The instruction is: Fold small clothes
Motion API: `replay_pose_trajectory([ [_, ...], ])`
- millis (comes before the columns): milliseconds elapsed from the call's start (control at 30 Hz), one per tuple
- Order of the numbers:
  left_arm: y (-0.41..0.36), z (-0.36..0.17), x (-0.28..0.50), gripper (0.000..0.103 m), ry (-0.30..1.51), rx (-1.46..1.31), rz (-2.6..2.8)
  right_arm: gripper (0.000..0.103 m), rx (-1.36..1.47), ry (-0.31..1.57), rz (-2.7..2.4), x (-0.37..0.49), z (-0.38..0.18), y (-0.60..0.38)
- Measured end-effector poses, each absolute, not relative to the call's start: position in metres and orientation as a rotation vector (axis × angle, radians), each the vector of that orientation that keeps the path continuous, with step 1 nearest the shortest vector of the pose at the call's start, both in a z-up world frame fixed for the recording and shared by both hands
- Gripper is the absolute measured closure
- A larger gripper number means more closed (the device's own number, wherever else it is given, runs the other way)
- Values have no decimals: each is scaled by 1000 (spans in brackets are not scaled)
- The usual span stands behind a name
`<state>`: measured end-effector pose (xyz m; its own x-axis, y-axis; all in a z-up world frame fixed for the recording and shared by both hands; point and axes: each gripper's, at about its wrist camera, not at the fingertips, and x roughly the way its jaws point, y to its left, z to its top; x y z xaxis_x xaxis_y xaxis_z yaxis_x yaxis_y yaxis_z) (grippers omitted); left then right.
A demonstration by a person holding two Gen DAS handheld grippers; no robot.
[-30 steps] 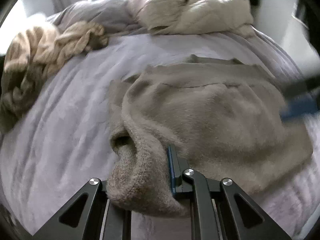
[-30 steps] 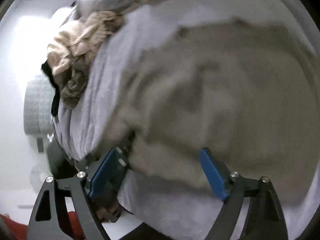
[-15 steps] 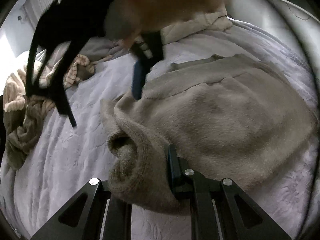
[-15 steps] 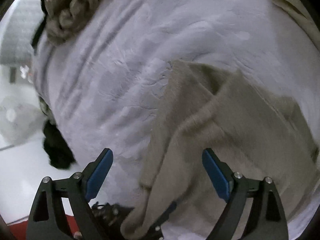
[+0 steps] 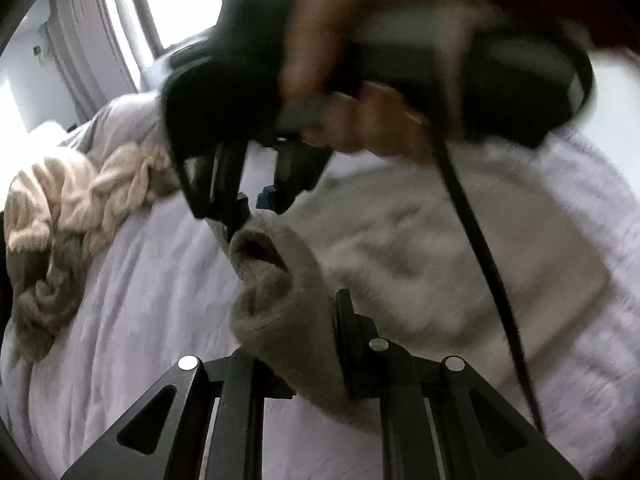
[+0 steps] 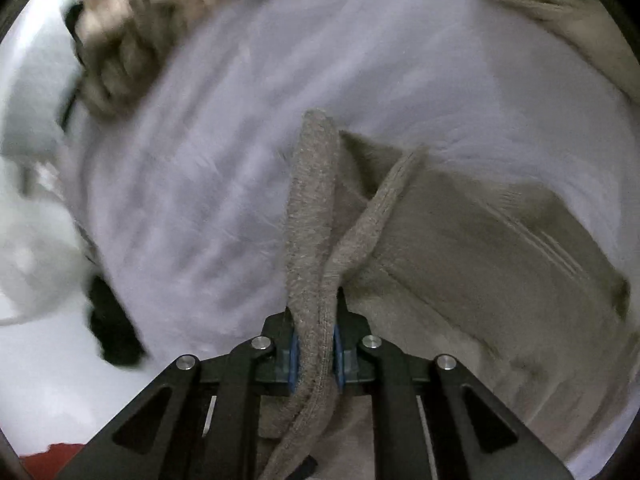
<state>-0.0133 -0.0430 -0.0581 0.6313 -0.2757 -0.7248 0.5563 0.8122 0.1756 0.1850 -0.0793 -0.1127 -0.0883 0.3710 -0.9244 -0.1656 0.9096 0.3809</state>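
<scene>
A fuzzy taupe garment (image 5: 420, 256) lies spread on a lilac blanket (image 5: 132, 308). My left gripper (image 5: 304, 344) is shut on a bunched corner of it, which bulges over the fingers. Just beyond, a hand holds my right gripper (image 5: 256, 208) down at the garment's lifted edge. In the right wrist view my right gripper (image 6: 314, 354) is shut on a thick double edge of the taupe garment (image 6: 460, 264), which rises from between the blue pads (image 6: 295, 356).
A heap of beige and olive knitwear (image 5: 68, 216) lies at the blanket's left side, seen as knitwear (image 6: 132, 32) in the right wrist view. A black cable (image 5: 480, 256) hangs across the garment. Beyond the bed's edge is white floor (image 6: 44, 392).
My right gripper came across to the garment's left edge and shut on it; it was open half a second ago. The left gripper kept its hold on the corner.
</scene>
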Motion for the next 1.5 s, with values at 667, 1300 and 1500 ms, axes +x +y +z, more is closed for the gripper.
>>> replay_pose_trajectory([
  [667, -245, -47, -99, 87, 655, 605, -1016, 89, 787, 1025, 130, -17, -51, -419],
  [1300, -220, -66, -95, 25, 883, 580, -1017, 41, 891, 1094, -66, -66, -116, -454],
  [1500, -164, -65, -36, 25, 1078, 349, -850, 41, 969, 1001, -234, -156, -86, -439],
])
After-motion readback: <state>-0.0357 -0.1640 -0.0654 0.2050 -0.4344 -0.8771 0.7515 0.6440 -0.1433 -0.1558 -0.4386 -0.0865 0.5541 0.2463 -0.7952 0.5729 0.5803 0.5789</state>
